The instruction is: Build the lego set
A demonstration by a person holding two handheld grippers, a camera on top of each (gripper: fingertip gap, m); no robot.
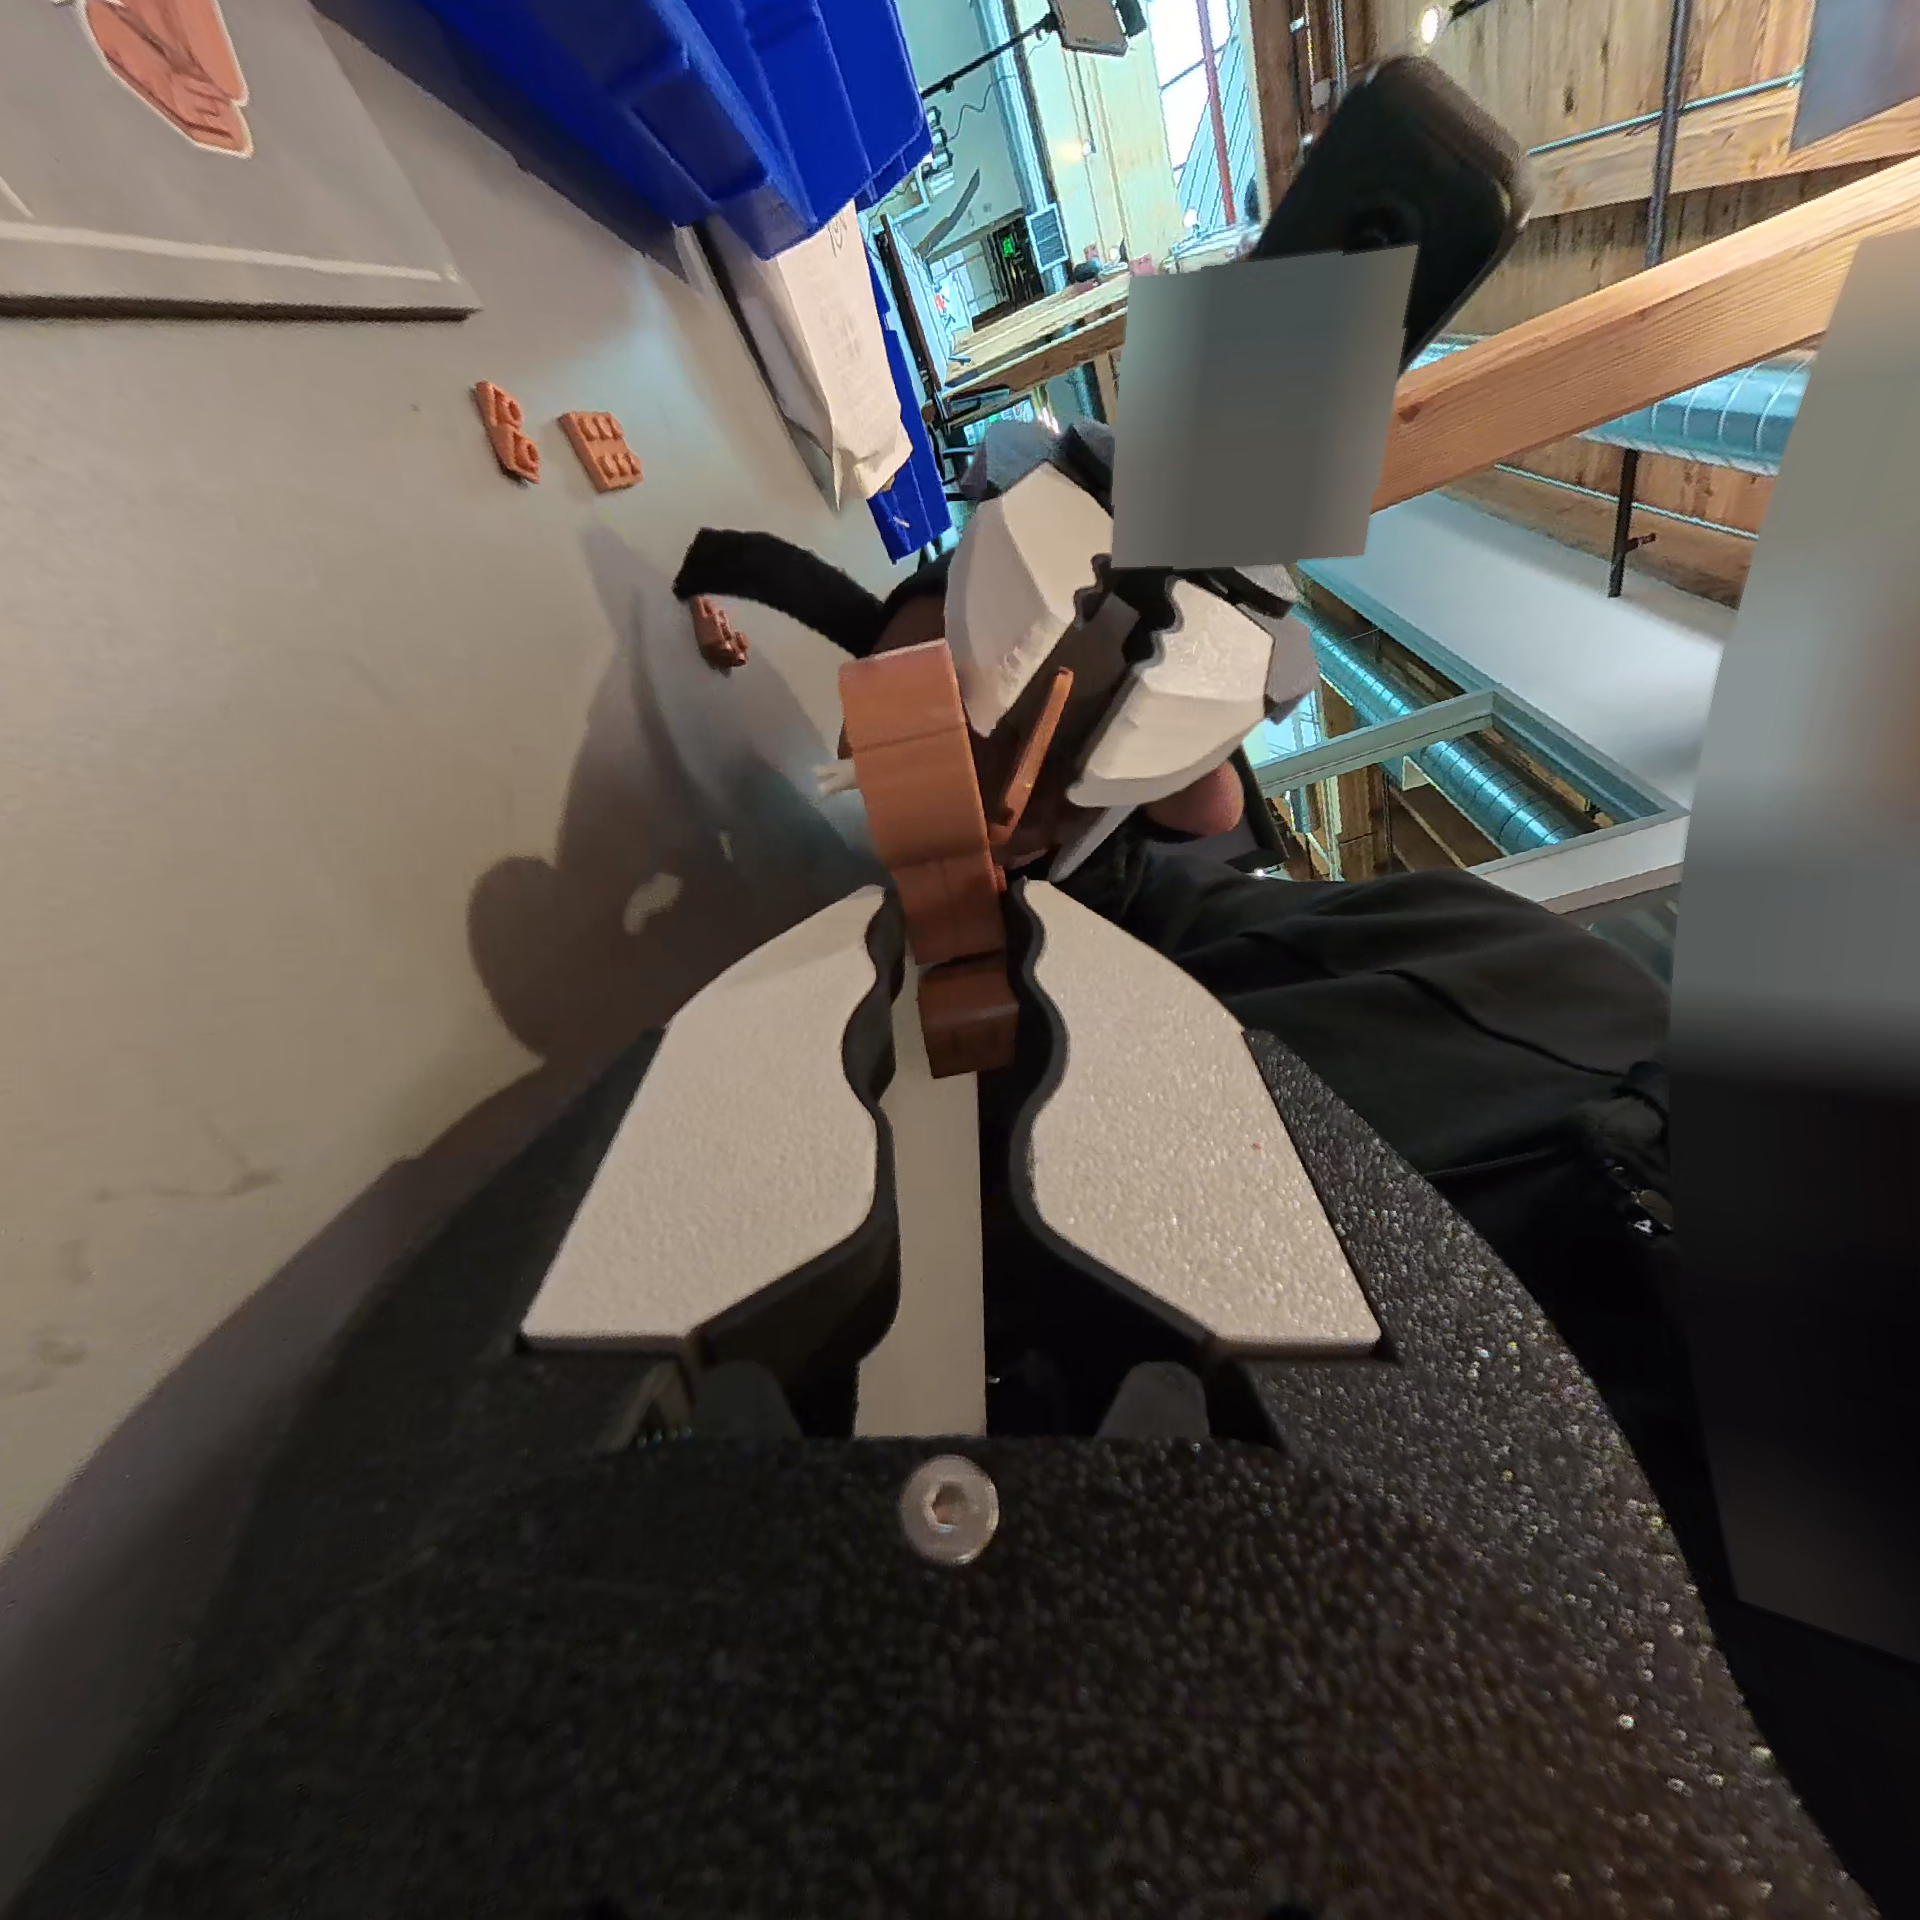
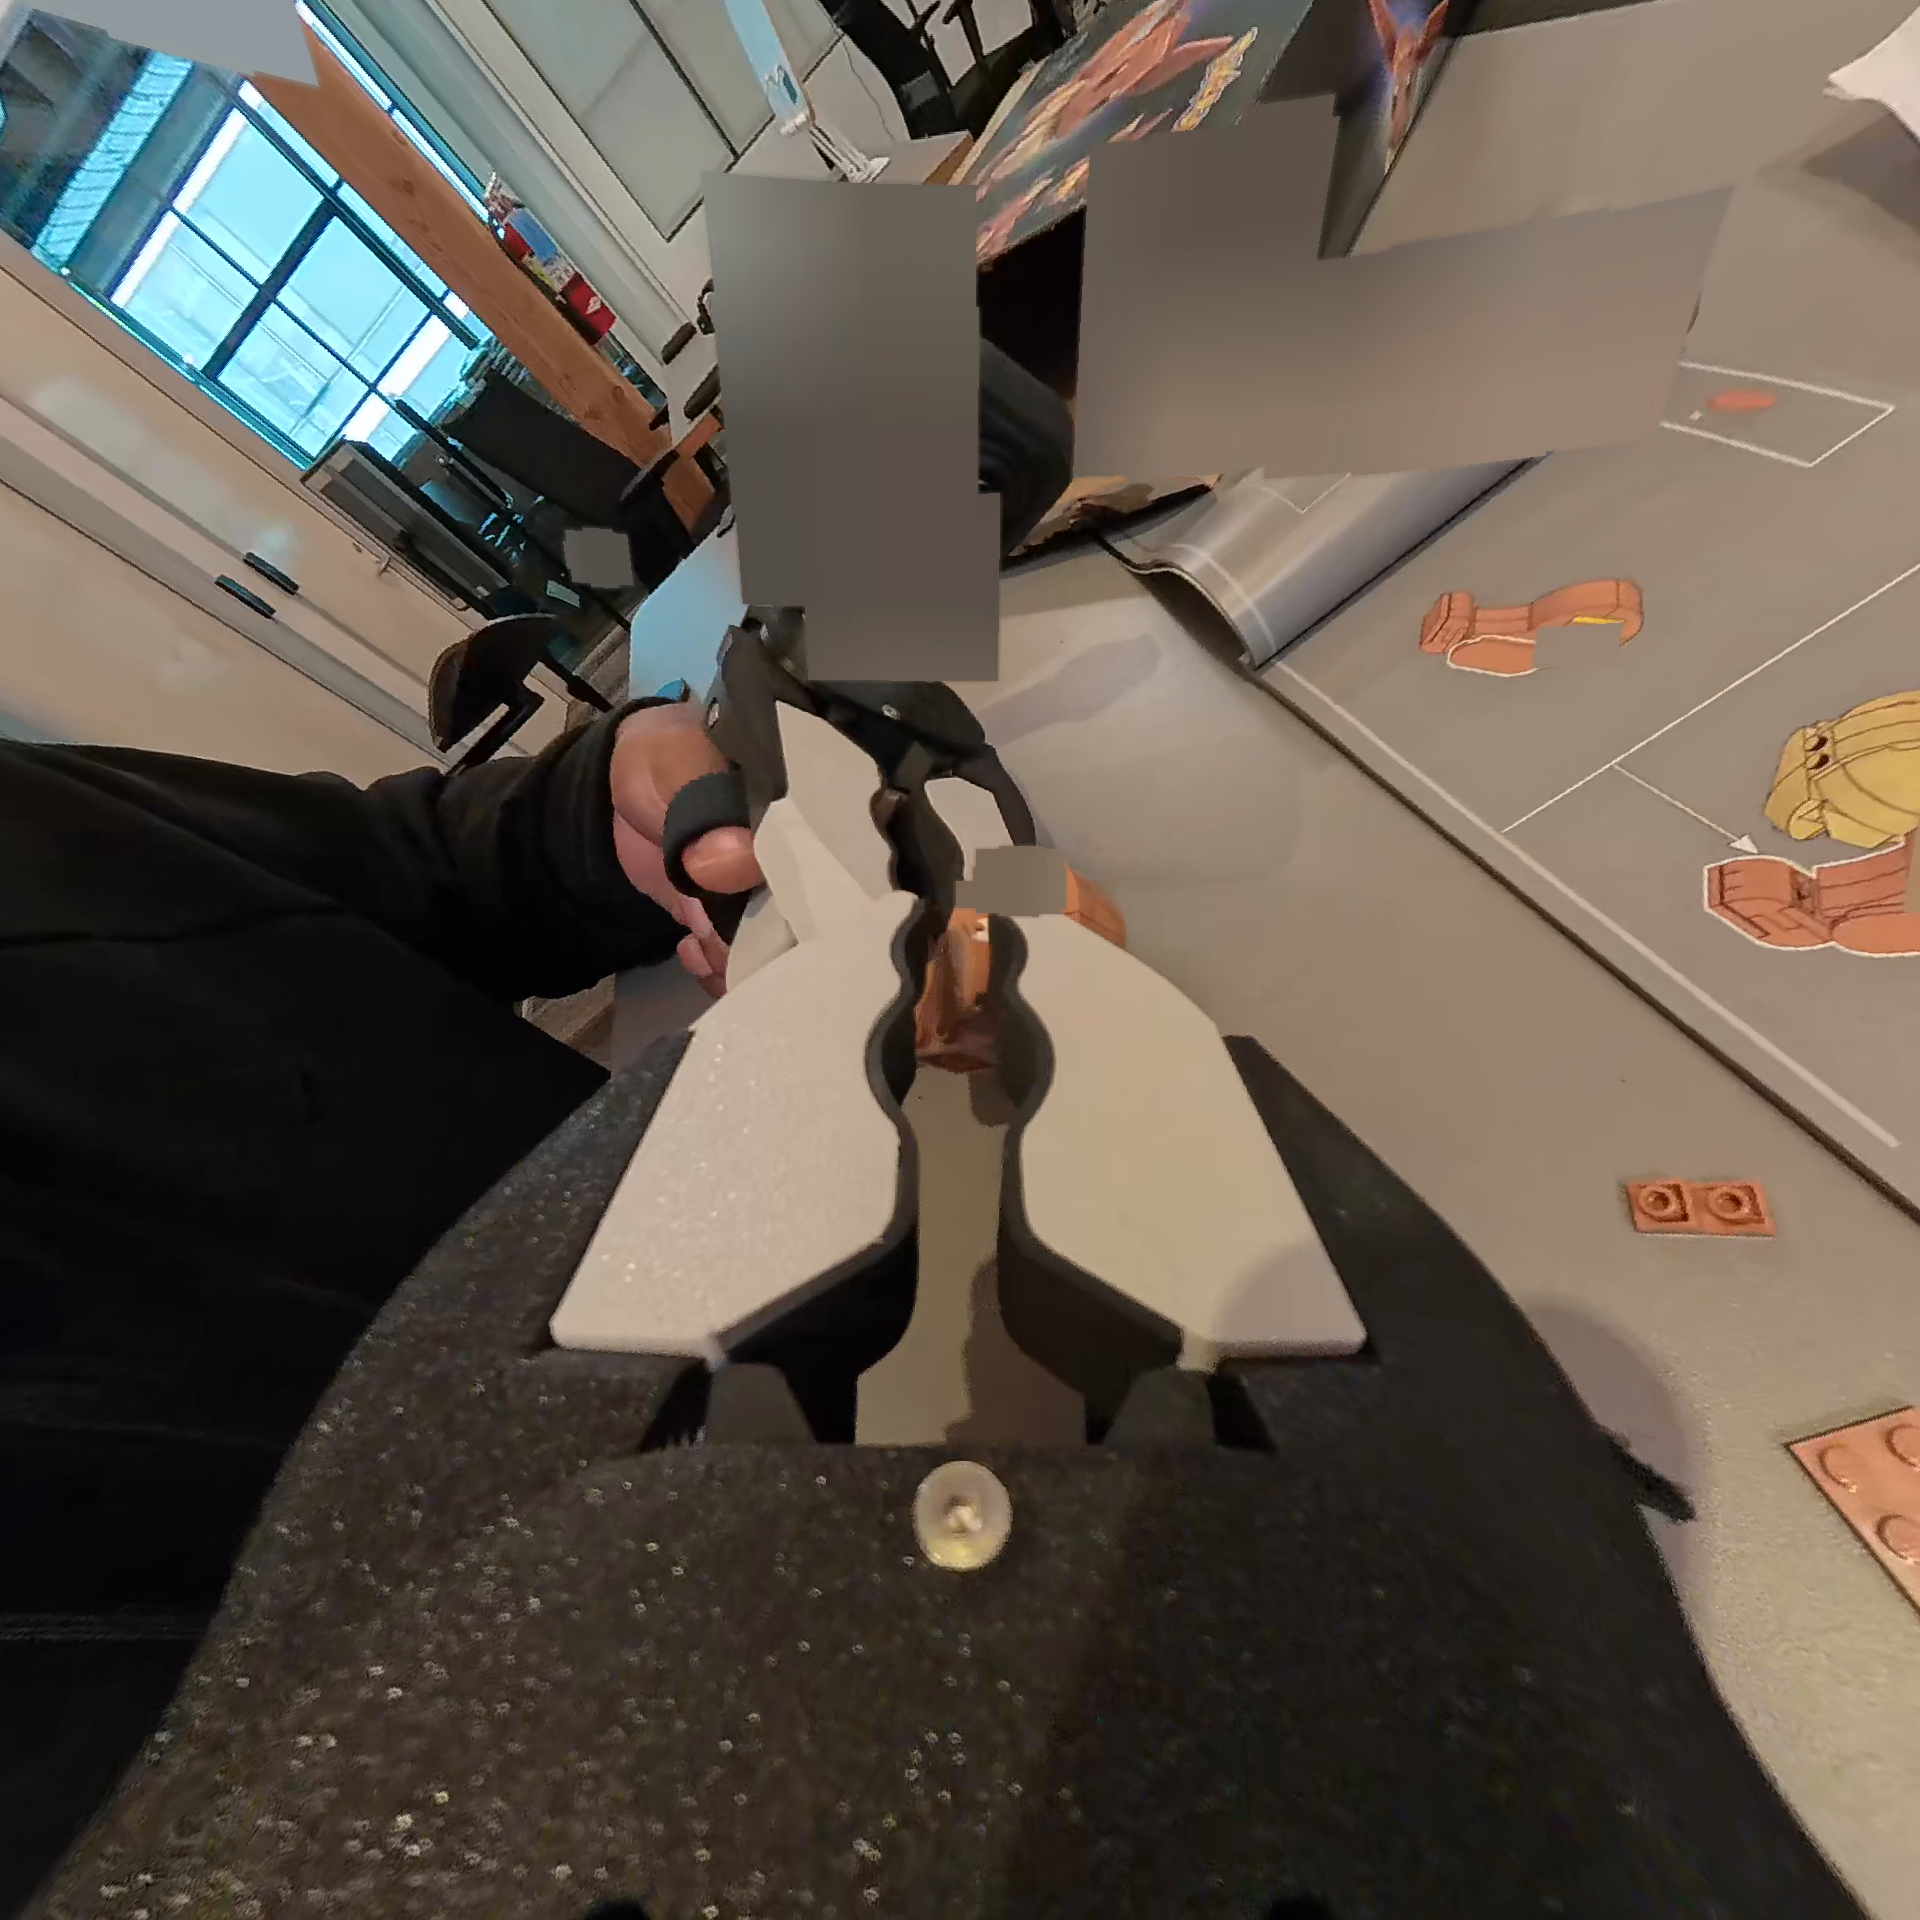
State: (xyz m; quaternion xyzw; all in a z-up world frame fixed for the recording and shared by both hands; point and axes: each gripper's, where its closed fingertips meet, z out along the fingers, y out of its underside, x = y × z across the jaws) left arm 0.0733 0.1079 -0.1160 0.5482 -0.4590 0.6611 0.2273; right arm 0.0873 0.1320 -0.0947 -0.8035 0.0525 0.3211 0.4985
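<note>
Bricks, brown ones, sit clamped in my left gripper (image 1: 951,935): its two pads press on the lower end of a brown brick assembly (image 1: 920,790) that stands up beyond the fingertips. My right gripper (image 2: 961,997) faces it from the far side, and the left wrist view shows its white fingers (image 1: 1174,707) set narrow around a thin brown plate (image 1: 1039,743) that lies against the assembly's side. From the right wrist view I see brown plastic between my narrow jaws, though I cannot tell there whether the pads press on it. A hand (image 2: 675,831) in a black sleeve holds the left tool just beyond my right fingertips. On the grey table (image 1: 260,727) off to the left of the left gripper lie two small brown plates (image 1: 561,442) and one more brown piece (image 1: 720,634). Right of the right gripper lie a two-stud brown plate (image 2: 1699,1205) and a printed instruction sheet (image 2: 1662,727).
</note>
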